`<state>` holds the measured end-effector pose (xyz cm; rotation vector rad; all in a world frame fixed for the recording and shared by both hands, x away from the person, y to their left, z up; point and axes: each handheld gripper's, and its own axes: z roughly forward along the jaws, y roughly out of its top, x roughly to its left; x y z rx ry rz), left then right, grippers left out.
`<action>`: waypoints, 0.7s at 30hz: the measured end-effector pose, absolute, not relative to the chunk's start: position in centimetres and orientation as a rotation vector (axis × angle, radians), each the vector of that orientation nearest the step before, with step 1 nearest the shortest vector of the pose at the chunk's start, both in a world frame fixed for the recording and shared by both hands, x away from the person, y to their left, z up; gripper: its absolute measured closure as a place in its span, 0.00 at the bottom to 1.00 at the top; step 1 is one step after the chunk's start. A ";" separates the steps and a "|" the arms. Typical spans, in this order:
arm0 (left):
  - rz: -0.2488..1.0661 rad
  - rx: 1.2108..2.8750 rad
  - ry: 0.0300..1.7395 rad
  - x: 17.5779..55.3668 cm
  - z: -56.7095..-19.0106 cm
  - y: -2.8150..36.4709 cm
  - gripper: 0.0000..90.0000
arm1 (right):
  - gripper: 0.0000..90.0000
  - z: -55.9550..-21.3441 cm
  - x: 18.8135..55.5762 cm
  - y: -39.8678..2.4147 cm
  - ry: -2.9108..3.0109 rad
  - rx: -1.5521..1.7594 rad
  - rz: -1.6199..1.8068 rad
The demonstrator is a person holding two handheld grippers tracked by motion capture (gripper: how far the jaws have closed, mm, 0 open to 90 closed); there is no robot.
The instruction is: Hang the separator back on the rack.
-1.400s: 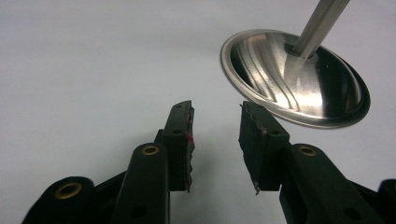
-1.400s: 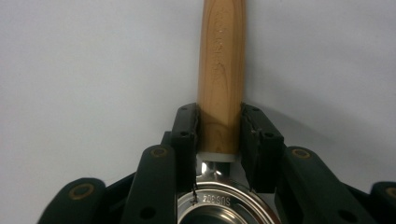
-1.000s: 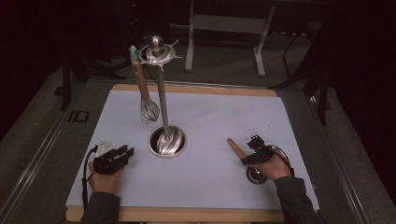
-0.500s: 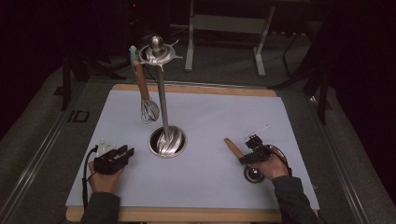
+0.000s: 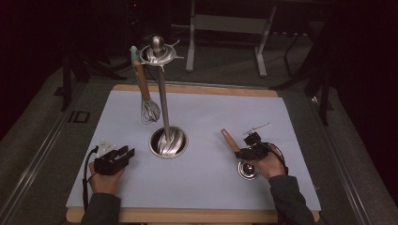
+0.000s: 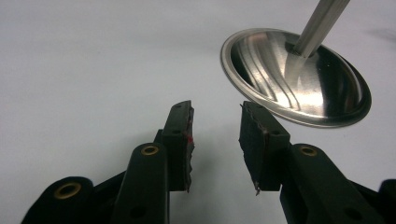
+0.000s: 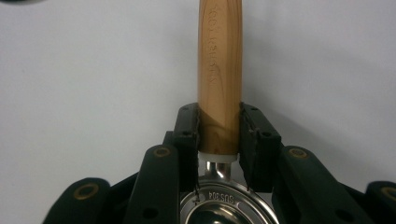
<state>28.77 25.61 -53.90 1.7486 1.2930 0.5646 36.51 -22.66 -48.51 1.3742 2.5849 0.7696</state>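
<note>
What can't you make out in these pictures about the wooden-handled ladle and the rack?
- Ladle: right gripper view, its bowl is cut off by the bottom edge behind the right tongs.
- Rack: left gripper view, the post is cut off by the top edge.
- Whisk: high view, its hanging hook is too small and dim.

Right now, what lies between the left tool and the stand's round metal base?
Nothing: in the left gripper view, only bare white mat separates the open left tool from the base.
</note>
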 end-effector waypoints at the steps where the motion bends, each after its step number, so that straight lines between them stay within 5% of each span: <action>1: 0.565 1.749 1.293 28.8 -53.9 25.6 0.71 | 0.78 -48.5 36.5 -22.7 2.585 1.374 0.770; 21: 0.564 1.748 1.295 28.8 -53.9 25.6 0.71 | 0.78 -46.4 36.0 -20.6 2.515 1.261 0.930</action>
